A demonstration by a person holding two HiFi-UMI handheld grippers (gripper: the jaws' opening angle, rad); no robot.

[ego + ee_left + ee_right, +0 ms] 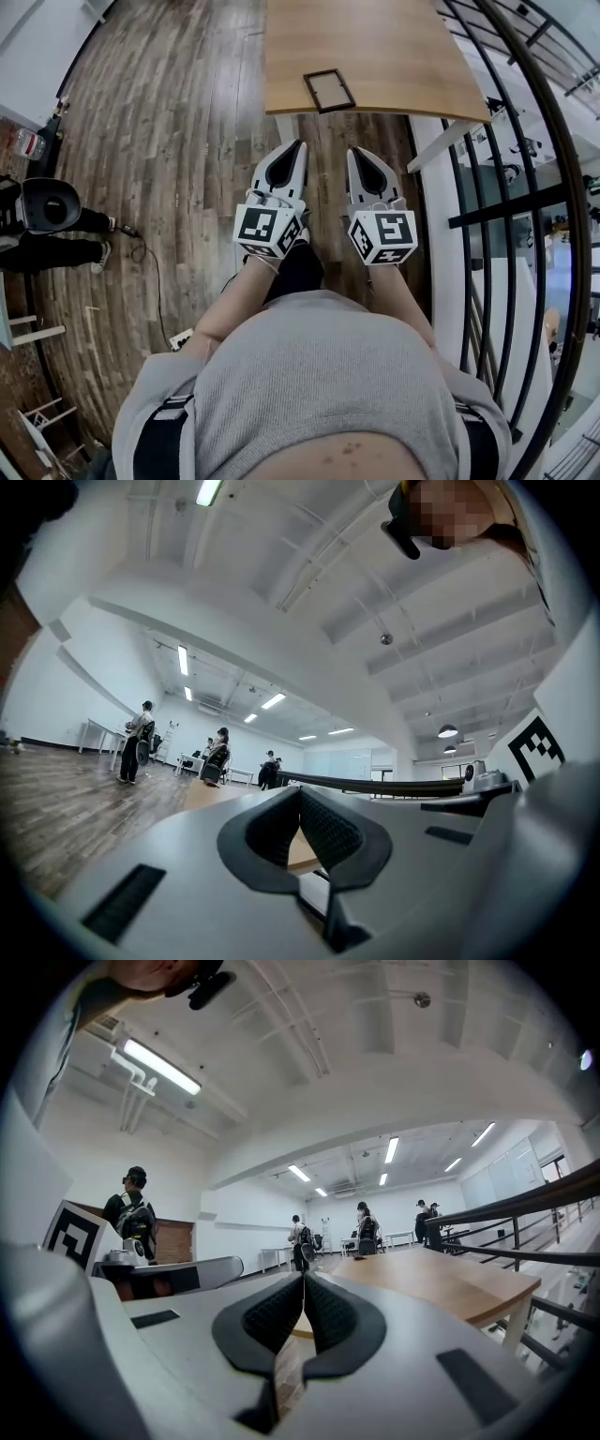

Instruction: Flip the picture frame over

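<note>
- Picture frame [329, 90] lies flat on the wooden surface [403, 47], close to its near edge, with a dark rim around a pale middle.
- Left gripper [299, 144] hangs over the plank floor [169, 141], short of the surface, its fingers [328, 832] pressed together on nothing.
- Right gripper [353, 152] is just beside it, fingers [333, 1316] likewise pressed together and empty.
- Both point toward the frame, well apart from it.

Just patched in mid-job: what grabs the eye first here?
The left gripper and right gripper sit side by side mid-picture in the head view, both shut and empty, over the wood floor. Just beyond them a dark picture frame lies flat near the front edge of the table. A black railing curves down the right.
</note>
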